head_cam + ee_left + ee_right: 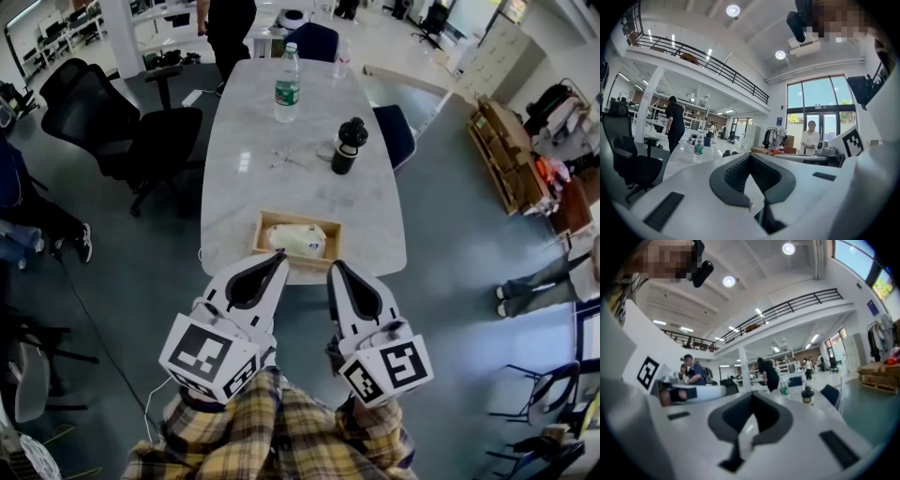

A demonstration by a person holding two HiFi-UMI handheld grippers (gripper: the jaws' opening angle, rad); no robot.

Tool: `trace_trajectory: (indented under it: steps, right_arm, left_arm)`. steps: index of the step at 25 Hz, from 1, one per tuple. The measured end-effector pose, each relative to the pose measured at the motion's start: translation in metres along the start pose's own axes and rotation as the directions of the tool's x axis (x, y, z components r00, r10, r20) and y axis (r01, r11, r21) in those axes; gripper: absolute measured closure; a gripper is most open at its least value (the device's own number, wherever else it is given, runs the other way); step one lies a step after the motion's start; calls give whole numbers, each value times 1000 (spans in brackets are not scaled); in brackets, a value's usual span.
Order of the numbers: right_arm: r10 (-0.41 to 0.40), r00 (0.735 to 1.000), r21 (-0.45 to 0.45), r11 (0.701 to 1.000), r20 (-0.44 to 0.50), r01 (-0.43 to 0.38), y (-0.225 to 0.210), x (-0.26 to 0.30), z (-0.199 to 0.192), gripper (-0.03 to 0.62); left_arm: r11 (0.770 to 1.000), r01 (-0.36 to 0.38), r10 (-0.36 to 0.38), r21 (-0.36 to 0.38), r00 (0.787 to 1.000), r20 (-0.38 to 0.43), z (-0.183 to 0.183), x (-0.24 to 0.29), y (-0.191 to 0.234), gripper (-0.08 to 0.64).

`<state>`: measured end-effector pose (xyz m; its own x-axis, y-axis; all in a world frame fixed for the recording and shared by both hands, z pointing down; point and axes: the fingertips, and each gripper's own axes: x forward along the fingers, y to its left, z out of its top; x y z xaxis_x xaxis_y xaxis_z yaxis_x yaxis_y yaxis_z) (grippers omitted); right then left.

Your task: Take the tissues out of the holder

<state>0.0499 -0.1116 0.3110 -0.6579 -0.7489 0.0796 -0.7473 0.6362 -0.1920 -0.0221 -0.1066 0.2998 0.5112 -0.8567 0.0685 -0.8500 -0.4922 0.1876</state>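
- I am holding two claws: my left claw and my right claw, side by side and just apart from each other.
- Both are clenched, the jaws of each meeting at the tips and gripping nothing.
- Both are hovering over the floor just off the near edge of the surface, tips pointing at the holder.
- One wooden holder is sitting at the middle of the near edge, its near wall almost flush with that edge.
- One white pack of tissues is lying inside the holder, filling most of it.
- My left tips are showing at the holder's near left corner; my right tips are showing at its near right corner. I cannot tell whether either is touching the wood.
- One clear water bottle with a green label is standing upright toward the far end, well apart from the holder.
- One black flask is standing upright near the right edge, between the bottle and the holder.
- Bare surface is lying open between the holder and the flask, and on both sides of the holder out to the near corners.
- One black chair is standing off the left edge, and one blue chair is tucked against the right edge; both are well apart from the near edge.
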Motion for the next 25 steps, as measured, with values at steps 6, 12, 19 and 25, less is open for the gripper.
trace_trajectory:
  steps: [6, 12, 19, 25]
  right_arm:
    - [-26, 1000, -1, 1000, 12, 26, -30, 62, 16, 581]
    - [-45, 999, -3, 999, 31, 45, -54, 121, 26, 581]
    - [-61, 998, -11, 998, 11, 61, -72, 165, 30, 581]
    - [-57, 998, -16, 998, -20, 57, -95, 183, 30, 581]
  left_arm:
    - [1000, 20, -20, 14, 1000, -3, 18, 46, 49, 543]
    - [998, 48, -47, 32, 999, -18, 24, 88, 95, 543]
    - [997, 69, -69, 30, 997, -30, 30, 123, 130, 543]
    - [997, 70, -70, 10, 997, -44, 25, 151, 137, 543]
